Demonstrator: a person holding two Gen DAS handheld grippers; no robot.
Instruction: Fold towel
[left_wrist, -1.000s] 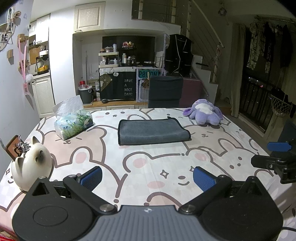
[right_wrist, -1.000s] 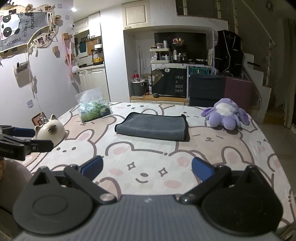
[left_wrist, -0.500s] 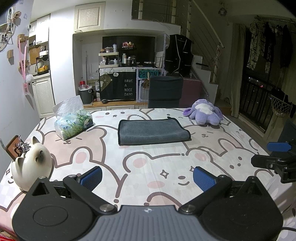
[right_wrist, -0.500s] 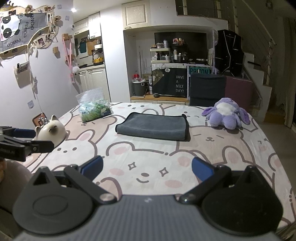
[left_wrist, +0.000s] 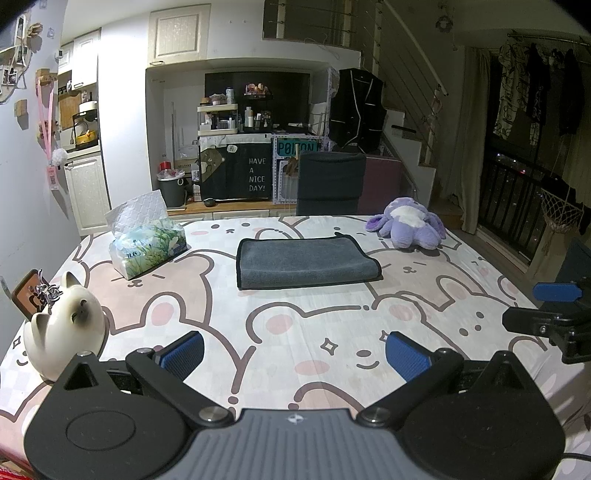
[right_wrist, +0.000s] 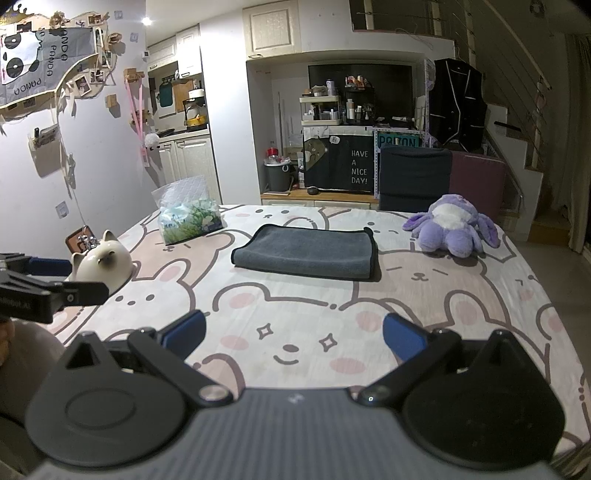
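A dark grey towel (left_wrist: 304, 262) lies folded in a flat rectangle on the middle of the bear-print table (left_wrist: 295, 317); it also shows in the right wrist view (right_wrist: 306, 253). My left gripper (left_wrist: 294, 352) is open and empty, low over the near table edge, well short of the towel. My right gripper (right_wrist: 293, 338) is open and empty, also near the front edge. Each gripper shows at the side of the other's view, the right one (left_wrist: 554, 317) and the left one (right_wrist: 44, 288).
A tissue pack (left_wrist: 146, 245) stands at the back left. A white cat-shaped jar (left_wrist: 64, 328) sits at the left edge. A purple plush toy (left_wrist: 408, 229) lies at the back right. A dark chair (left_wrist: 330, 184) stands behind the table.
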